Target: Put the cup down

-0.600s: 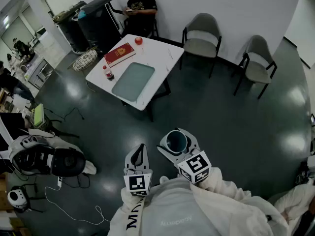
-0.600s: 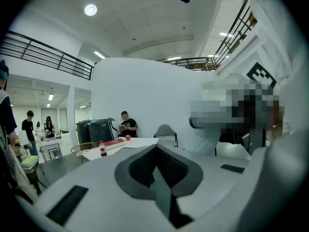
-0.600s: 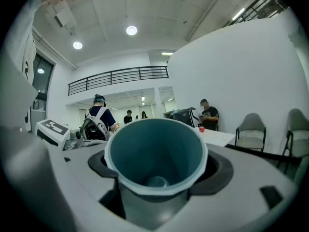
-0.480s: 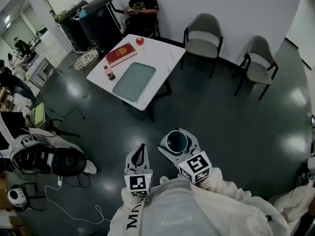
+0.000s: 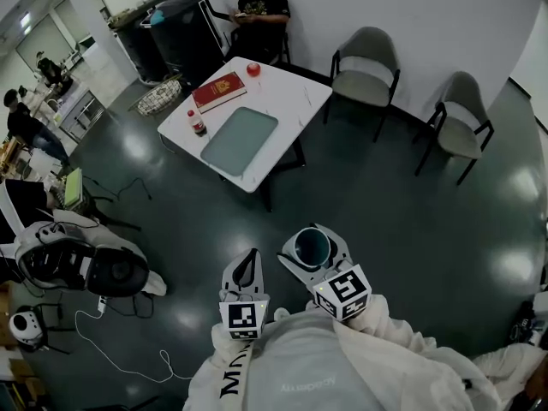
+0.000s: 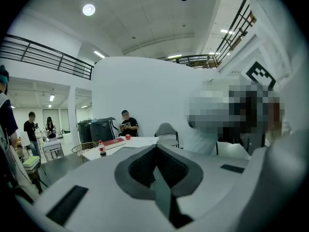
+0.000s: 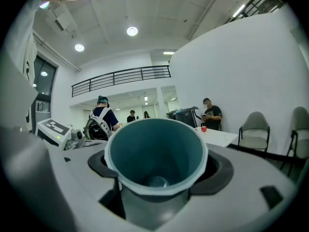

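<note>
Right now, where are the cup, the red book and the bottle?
cup point(image 5: 311, 247), head view, on its teal inside.
book point(image 5: 220, 92), head view, on the middle of its red cover.
bottle point(image 5: 197, 123), head view, on the middle of its body.

Round ceiling lamps point(image 7: 132, 31) and strip lights point(image 6: 101, 54) give an even, rather dim light. The dark glossy floor point(image 5: 428, 221) throws back pale glare patches. Both gripper views bulge at the edges, corners black. A small highlight glints inside the cup point(image 7: 155, 163).
</note>
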`<state>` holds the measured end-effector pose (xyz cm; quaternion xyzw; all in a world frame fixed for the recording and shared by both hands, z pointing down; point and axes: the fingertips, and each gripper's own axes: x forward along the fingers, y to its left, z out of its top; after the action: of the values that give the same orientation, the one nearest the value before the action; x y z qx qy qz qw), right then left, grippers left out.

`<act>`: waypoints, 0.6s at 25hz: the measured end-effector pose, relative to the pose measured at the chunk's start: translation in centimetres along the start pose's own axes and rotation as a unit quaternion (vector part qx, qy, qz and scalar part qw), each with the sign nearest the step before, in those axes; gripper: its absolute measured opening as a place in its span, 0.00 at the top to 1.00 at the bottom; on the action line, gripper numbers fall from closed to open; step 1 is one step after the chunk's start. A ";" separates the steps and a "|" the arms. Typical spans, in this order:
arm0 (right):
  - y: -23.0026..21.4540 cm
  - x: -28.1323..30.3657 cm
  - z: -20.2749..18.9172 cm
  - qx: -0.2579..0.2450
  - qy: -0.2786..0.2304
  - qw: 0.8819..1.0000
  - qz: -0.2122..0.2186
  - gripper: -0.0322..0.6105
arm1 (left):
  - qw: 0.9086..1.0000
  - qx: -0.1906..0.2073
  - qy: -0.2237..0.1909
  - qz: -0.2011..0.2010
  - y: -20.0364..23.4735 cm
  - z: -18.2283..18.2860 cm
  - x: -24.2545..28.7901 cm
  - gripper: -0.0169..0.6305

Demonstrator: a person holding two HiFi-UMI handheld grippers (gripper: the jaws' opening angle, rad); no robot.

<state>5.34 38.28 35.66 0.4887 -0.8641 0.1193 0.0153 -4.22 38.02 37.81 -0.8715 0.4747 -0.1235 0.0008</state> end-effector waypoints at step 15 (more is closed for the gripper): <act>-5.7 -1.1 -1.0 0.006 0.007 1.000 0.019 0.32 | 1.000 -0.003 0.008 0.024 -3.6 -0.3 3.8 0.96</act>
<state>10.67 36.59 37.62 0.4718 -0.8722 0.1280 0.0167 0.69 36.90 39.31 -0.8589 0.4957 -0.1286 -0.0029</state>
